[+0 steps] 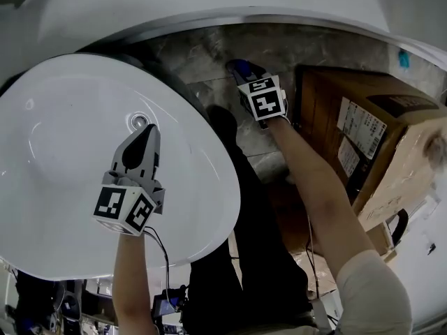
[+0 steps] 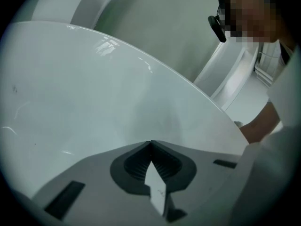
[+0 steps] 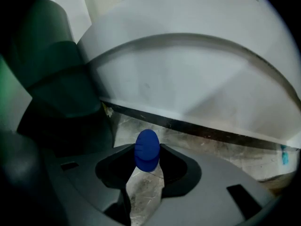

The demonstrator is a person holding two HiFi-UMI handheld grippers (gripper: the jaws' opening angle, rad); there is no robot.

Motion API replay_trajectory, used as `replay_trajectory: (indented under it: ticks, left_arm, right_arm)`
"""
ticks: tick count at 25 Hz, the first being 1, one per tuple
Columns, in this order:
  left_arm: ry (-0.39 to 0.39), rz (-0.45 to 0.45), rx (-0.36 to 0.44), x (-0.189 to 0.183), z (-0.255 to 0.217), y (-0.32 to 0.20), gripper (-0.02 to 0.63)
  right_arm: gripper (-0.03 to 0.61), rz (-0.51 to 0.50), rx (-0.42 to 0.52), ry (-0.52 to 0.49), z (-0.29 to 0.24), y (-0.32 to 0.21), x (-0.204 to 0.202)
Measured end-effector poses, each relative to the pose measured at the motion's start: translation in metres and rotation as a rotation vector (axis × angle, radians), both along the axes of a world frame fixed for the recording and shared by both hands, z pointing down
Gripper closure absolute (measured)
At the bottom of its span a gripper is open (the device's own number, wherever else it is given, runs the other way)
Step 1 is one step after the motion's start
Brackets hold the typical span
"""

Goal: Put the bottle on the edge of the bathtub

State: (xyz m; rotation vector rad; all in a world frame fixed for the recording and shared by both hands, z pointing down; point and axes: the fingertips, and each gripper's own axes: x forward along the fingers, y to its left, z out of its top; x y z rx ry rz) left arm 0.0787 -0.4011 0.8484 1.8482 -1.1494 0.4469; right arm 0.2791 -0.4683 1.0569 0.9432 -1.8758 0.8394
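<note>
The bottle point(image 3: 146, 149) has a round blue cap and a clear body, and my right gripper point(image 3: 147, 158) is shut on it just under the cap. In the head view this gripper point(image 1: 244, 75) points steeply down over the grey marbled floor point(image 1: 202, 58), with the blue cap point(image 1: 240, 67) showing at its tip, between two white bathtubs. The near bathtub point(image 1: 56, 187) fills the left. My left gripper point(image 1: 148, 135) hangs over its white surface point(image 2: 84, 93); its jaws point(image 2: 150, 144) are shut with nothing between them.
A second white tub point(image 1: 209, 5) curves across the top, and its wall point(image 3: 202, 74) faces the right gripper. A brown cardboard box point(image 1: 349, 124) stands right of the right arm. A chrome ring point(image 1: 140, 122) sits on the near tub. A person's dark trouser legs point(image 1: 258, 257) stand below.
</note>
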Motion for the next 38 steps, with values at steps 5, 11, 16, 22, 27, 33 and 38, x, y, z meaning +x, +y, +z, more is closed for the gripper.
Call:
replay_trajectory:
  ticks: [5,11,16,22,27,33,38]
  left_arm:
    - [-0.011,0.033,-0.001,-0.005,0.020,0.005,0.557]
    - [-0.026,0.028,-0.052,-0.020,0.044,0.011,0.557]
    - [-0.040,0.070,-0.058,-0.015,0.053,0.020,0.557]
    - [-0.042,0.099,-0.050,-0.012,0.048,0.027,0.557]
    - [-0.052,0.095,-0.039,-0.020,0.041,0.030,0.557]
    - [-0.057,0.101,-0.057,-0.025,0.039,0.041,0.557]
    - [-0.067,0.089,-0.054,-0.028,0.028,0.043,0.557]
  right_arm:
    - [0.420,0.003,0.013,0.006,0.032,0.002,-0.007]
    - [0.420,0.024,-0.003,0.022,0.059,0.009,-0.007]
    - [0.420,-0.013,0.028,0.022,0.062,0.009,-0.011]
    - [0.419,-0.028,-0.012,0.032,0.063,0.019,-0.015]
    - [0.419,-0.005,-0.039,0.026,0.064,0.024,-0.013]
    - [0.395,0.013,-0.065,-0.013,0.056,0.030,-0.016]
    - [0.348,0.030,-0.057,-0.015,0.035,0.030,-0.009]
